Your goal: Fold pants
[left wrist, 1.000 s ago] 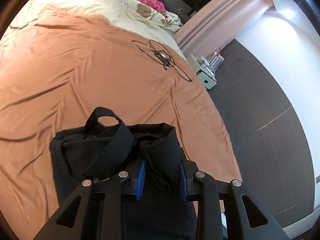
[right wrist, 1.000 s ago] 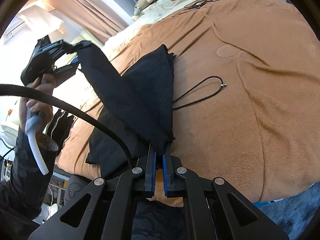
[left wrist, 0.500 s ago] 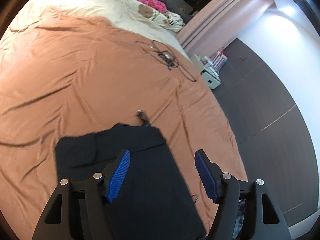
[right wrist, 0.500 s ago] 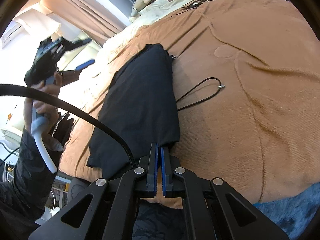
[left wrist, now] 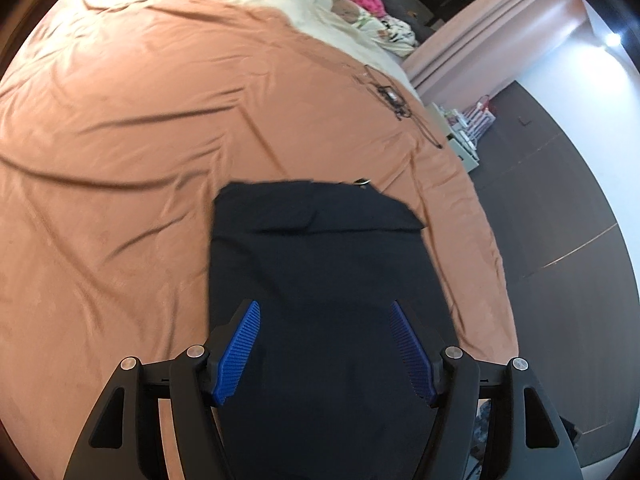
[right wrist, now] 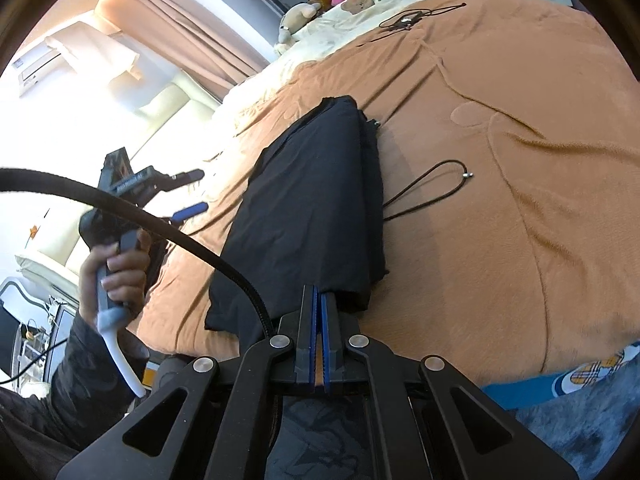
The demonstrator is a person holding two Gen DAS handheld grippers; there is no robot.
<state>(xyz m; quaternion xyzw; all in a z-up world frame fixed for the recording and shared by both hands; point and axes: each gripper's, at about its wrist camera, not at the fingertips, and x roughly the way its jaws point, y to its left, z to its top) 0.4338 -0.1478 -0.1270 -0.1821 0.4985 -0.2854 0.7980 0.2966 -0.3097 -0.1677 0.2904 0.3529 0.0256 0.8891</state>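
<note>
On the bed (left wrist: 120,128), black pants (left wrist: 320,264) folded flat, long axis running away from both grippers; left gripper (left wrist: 325,316) above near end, jaws wide, empty; right gripper (right wrist: 318,300) at near hem, jaws closed, cloth contact unclear.

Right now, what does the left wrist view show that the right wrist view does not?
Only the left wrist view shows the dark floor beside the bed and the open left gripper above the pants.

Only the right wrist view shows the hand, the loose black cord and the shut right gripper.

Both show the folded black pants on the orange blanket.
</note>
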